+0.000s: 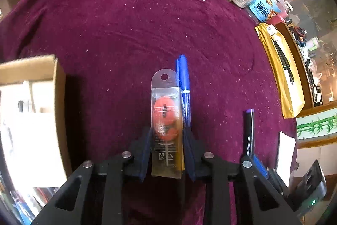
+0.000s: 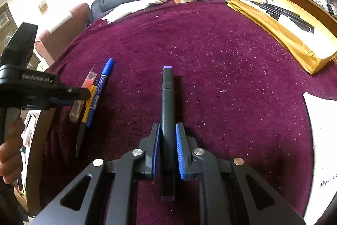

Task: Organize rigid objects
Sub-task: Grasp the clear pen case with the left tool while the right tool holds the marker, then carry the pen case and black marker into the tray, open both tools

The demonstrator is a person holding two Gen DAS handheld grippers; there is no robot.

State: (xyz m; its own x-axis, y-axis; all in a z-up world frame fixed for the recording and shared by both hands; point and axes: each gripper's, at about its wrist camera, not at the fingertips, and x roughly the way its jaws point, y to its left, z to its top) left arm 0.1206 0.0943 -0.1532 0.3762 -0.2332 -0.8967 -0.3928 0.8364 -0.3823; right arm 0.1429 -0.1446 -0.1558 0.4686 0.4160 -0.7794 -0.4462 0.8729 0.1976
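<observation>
Picking up was the step in hand. A clear packet [image 1: 166,119] with something red inside was pinched by the left tongs [image 1: 167,140], low over the dark red cloth on the bench [image 1: 126,24]. A blue pen [image 1: 184,85] lay just beside it. A black marker [image 2: 167,115] was held tight in the right tongs [image 2: 167,147]. Next, a lift was likely needed, and then a carry, perhaps to the cardboard box [image 1: 31,69] on the left, with the pen left alone.

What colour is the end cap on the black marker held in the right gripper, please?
Purple; the marker in the right gripper shows it best in the right wrist view.
</observation>
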